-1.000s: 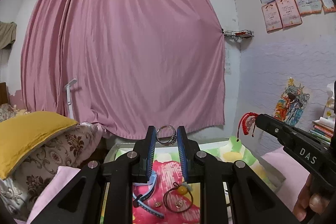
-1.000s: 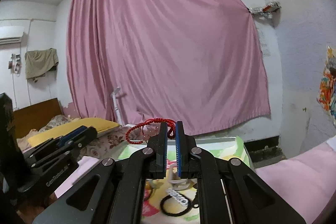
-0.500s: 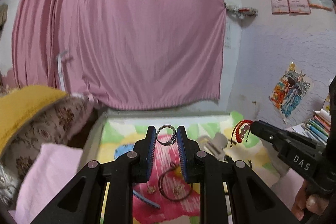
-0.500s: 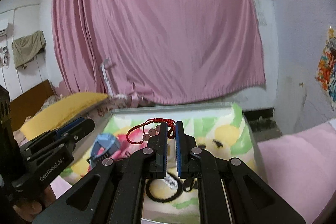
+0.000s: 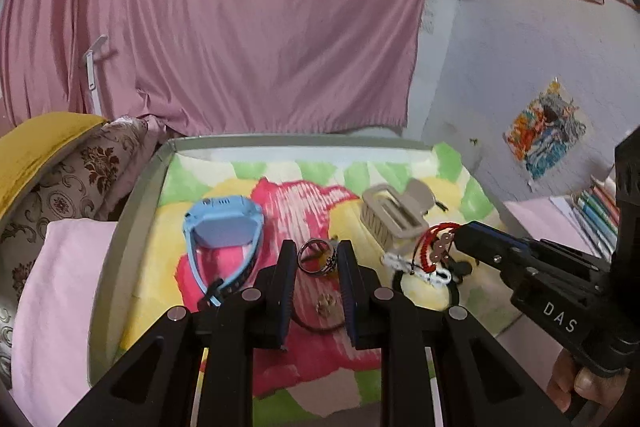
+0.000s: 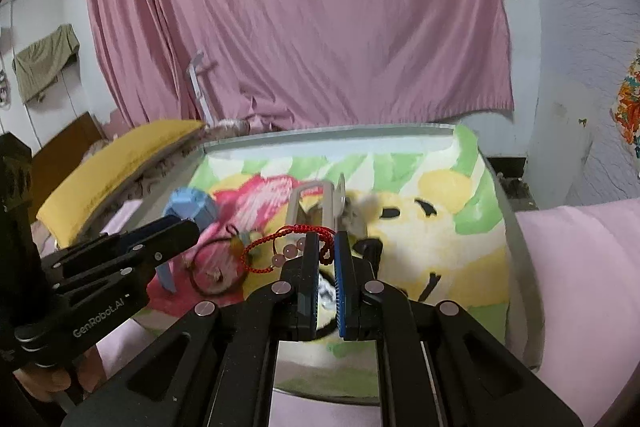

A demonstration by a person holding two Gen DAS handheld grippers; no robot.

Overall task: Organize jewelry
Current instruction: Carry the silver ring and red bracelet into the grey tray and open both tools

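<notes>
Silver ring (image 5: 318,259) stayed clamped in our left gripper (image 5: 318,263), red cord bracelet (image 6: 294,247) pinched in our right gripper (image 6: 327,253). Since a second earlier, both had tipped down over the tray (image 5: 132,211) (curtain gave way to flowered lining). Watch (image 5: 222,239) left, hair claw (image 5: 390,215) right; open lining lay toward the far rim.

Left claw (image 5: 318,259) hides part of a dark loop (image 5: 320,323) (perhaps a hair tie).
</notes>
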